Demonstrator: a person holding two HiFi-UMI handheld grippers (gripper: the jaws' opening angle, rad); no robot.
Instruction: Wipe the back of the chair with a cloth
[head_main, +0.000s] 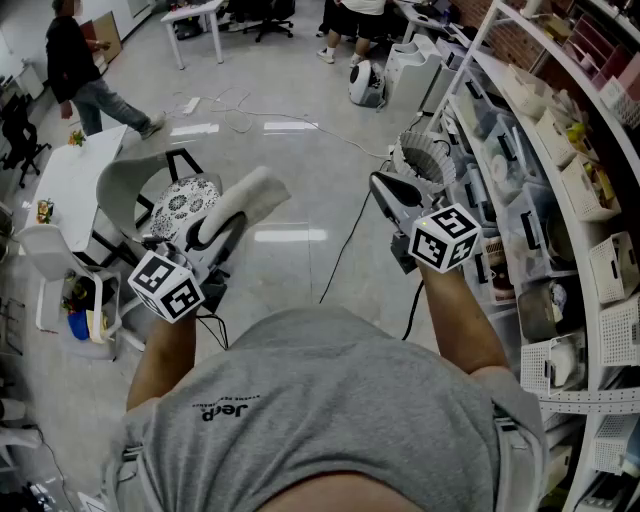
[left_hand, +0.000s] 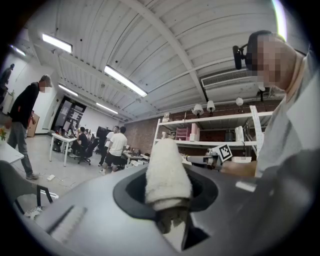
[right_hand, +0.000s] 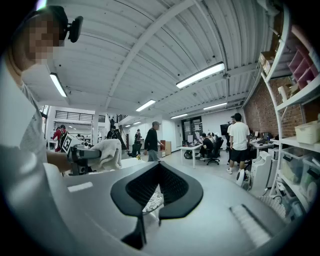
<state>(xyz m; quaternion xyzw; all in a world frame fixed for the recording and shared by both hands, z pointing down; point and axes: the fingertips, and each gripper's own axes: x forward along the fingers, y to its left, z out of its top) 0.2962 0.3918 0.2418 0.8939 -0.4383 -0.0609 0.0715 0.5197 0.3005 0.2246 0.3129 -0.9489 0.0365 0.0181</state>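
In the head view a pale grey chair (head_main: 122, 183) with a black-and-white patterned seat cushion (head_main: 185, 203) stands on the floor ahead and to the left. My left gripper (head_main: 216, 230) is held up in the air over the chair's right side. It is shut on a rolled white cloth (head_main: 252, 194), which sticks out past the jaws. In the left gripper view the cloth (left_hand: 167, 172) stands up between the jaws. My right gripper (head_main: 381, 183) is raised to the right, away from the chair. In the right gripper view its jaws (right_hand: 159, 165) are shut with nothing held. The cushion (right_hand: 151, 201) shows through their gap.
A tall white shelving rack (head_main: 585, 215) full of bins runs down the right side. A white side table (head_main: 72, 188) stands left of the chair. Black cables (head_main: 345, 245) trail across the glossy floor. A person (head_main: 78, 70) walks at the far left, and others sit at desks beyond.
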